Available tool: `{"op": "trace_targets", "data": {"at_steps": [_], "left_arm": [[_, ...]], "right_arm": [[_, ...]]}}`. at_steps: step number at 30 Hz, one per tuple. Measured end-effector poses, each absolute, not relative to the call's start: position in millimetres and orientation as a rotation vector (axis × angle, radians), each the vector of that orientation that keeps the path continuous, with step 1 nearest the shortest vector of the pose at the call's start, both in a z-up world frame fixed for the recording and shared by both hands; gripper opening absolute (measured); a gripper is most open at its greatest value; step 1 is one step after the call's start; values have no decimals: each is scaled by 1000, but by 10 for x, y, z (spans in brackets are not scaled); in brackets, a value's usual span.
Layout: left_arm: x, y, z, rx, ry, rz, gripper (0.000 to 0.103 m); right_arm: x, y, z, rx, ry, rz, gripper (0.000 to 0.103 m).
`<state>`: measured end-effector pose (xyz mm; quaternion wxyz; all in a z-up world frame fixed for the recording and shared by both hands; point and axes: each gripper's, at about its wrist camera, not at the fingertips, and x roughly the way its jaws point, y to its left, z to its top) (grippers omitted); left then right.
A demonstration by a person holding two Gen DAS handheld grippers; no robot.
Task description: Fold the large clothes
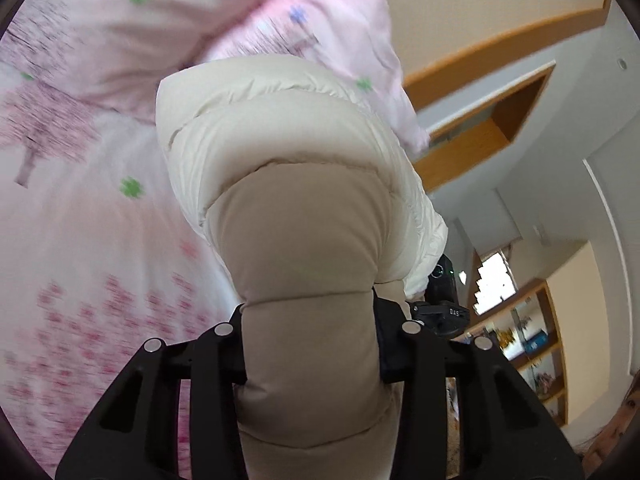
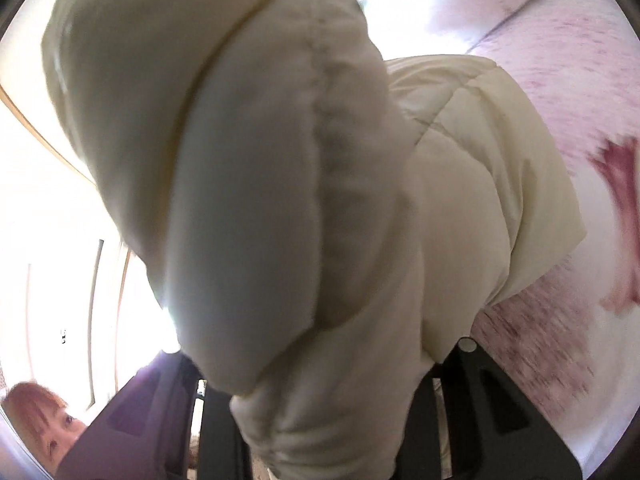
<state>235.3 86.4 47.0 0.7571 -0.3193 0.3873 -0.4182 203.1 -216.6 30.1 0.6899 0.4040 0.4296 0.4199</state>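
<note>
A cream quilted puffer jacket (image 1: 280, 152) fills the middle of the left wrist view. My left gripper (image 1: 312, 344) is shut on a padded fold of it, the black fingers (image 1: 228, 344) pressing both sides, and the jacket is lifted off the bed. In the right wrist view the same jacket (image 2: 260, 180) hangs right in front of the lens. My right gripper (image 2: 320, 420) is shut on a bunched part of it; its fingertips are hidden by the fabric. The other gripper (image 1: 442, 292) shows past the jacket in the left wrist view.
A pink and white bedcover with tree and clover prints (image 1: 80, 220) lies below, with a pink pillow (image 1: 312, 20) behind the jacket. It also shows in the right wrist view (image 2: 568, 120). Wooden shelves (image 1: 532, 340) and a doorway (image 1: 480, 128) lie to the right. The person's face (image 2: 44, 428) is low left.
</note>
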Motion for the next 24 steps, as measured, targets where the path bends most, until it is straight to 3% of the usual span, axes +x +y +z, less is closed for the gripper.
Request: {"op": "trace_targets", "data": {"at_steps": [14, 24], "left_arm": [[2696, 1709, 184, -682, 896, -651, 43], [2817, 1719, -64, -627, 969, -581, 61]], "right_arm": [[2552, -1318, 35, 921, 1065, 914, 29], [2269, -1179, -217, 981, 1142, 802, 49]]}}
